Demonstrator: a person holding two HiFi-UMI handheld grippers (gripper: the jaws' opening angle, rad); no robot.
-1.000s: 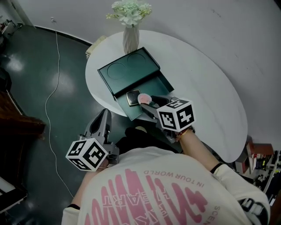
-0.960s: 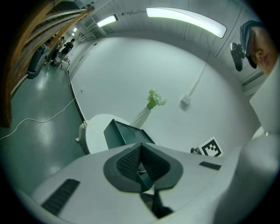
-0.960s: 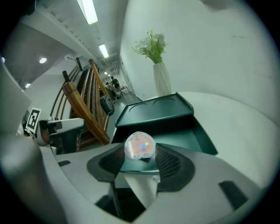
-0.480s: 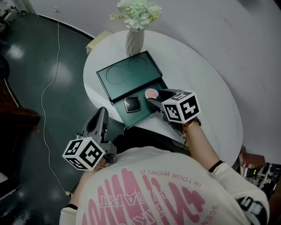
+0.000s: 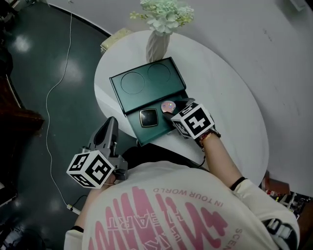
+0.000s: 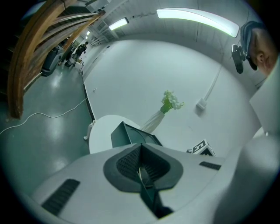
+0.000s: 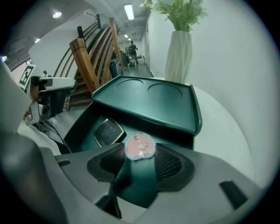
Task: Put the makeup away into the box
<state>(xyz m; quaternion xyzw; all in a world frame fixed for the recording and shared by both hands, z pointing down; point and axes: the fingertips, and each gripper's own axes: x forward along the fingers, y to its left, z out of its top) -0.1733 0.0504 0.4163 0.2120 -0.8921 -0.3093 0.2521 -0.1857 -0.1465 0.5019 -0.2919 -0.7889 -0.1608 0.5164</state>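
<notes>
Right gripper [image 7: 140,153] has its jaws partway closed, clamped on the little round pink compact [image 7: 140,145]. It's tipped down over the pulled-out drawer [image 5: 152,133] of the dark green box [image 5: 146,80] on the white table [image 5: 225,97]. A black square compact [image 5: 148,117] lies in that drawer just beside it. Left gripper [image 6: 142,173] hangs off the table's edge, jaws pressed together on nothing.

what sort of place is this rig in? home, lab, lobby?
Probably a lobby or open hall of an office or public building, not a home: a wooden staircase beside a long corridor with ceiling strip lights, a polished dark floor, and a round white table against a bare curved wall.
</notes>
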